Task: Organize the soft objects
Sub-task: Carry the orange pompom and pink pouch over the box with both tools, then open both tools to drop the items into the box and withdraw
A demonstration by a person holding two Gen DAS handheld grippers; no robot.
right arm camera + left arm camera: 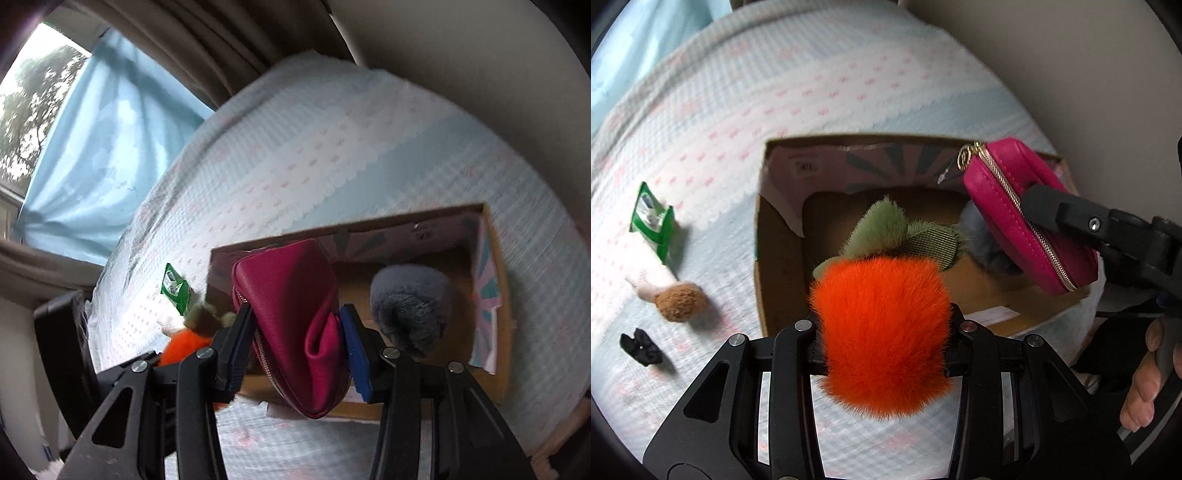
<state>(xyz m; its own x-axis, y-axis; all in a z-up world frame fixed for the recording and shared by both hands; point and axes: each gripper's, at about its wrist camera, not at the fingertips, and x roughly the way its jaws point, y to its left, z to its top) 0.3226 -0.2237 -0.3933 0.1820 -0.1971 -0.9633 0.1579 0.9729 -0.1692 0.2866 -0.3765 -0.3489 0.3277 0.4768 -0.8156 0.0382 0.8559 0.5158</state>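
Note:
My left gripper (884, 332) is shut on a fluffy orange plush carrot (882, 332) with green leaves (886, 229), held at the near edge of an open cardboard box (764, 258). My right gripper (295, 339) is shut on a magenta zip pouch (295, 317), held above the box (495, 236); the pouch shows at the right of the left wrist view (1015, 206). A grey fluffy plush (410, 306) lies inside the box. The orange carrot also shows at the left of the right wrist view (181, 350).
The box sits on a bed with a pale blue and white quilt (775, 92). Left of the box lie a green packet (653, 221), a brown and cream plush (676, 299) and a small black item (641, 347). A blue curtain (103, 147) hangs beyond the bed.

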